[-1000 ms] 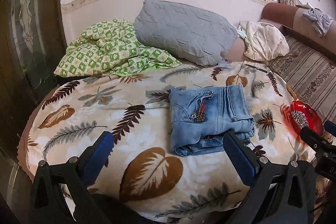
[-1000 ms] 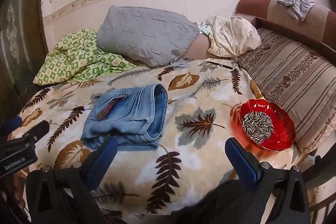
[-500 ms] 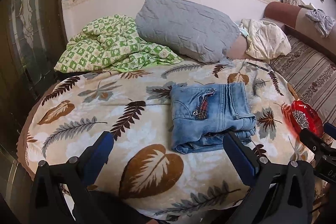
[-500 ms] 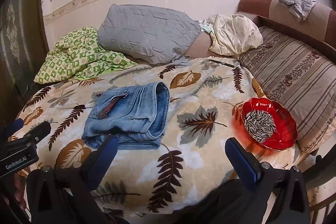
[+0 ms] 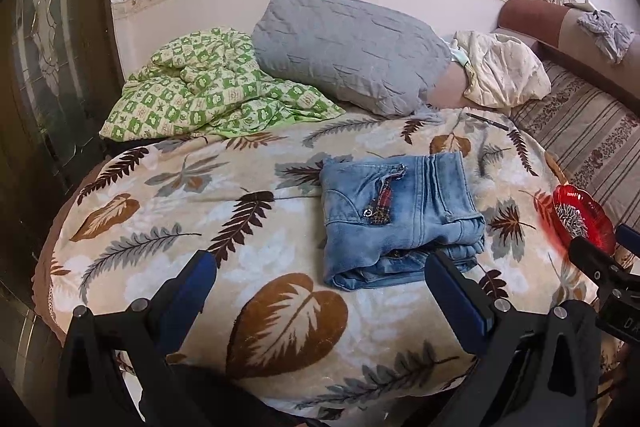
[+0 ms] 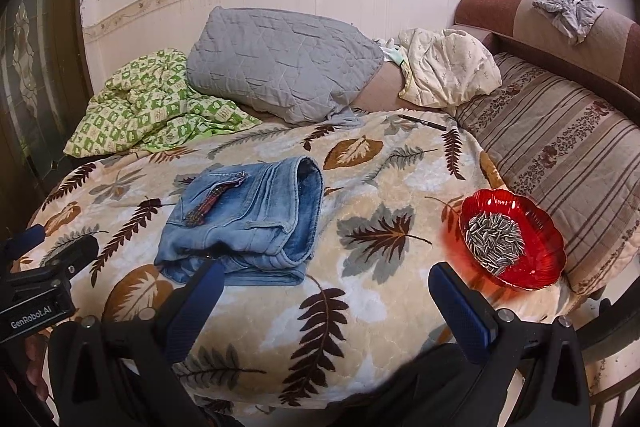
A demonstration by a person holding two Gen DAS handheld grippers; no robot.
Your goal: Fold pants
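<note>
A pair of light blue jeans (image 5: 396,215) lies folded into a compact stack on the leaf-patterned blanket (image 5: 200,227); the same jeans (image 6: 248,223) show in the right wrist view with the folded edge facing right. My left gripper (image 5: 320,275) hangs open at the near edge of the bed, in front of the jeans, holding nothing. My right gripper (image 6: 324,283) is open too, just right of the stack and clear of it. The right gripper's body (image 5: 600,267) pokes into the left wrist view at the right edge.
A red dish of sunflower seeds (image 6: 512,239) sits on the blanket's right edge. A grey pillow (image 5: 348,47), a green checked quilt (image 5: 208,87) and a cream bundle (image 5: 504,71) lie at the back. A striped sofa cushion (image 6: 560,147) borders the right.
Both grippers have drawn back and slightly up from the bed, so the scene sits a bit lower in view. The jeans have not moved.
</note>
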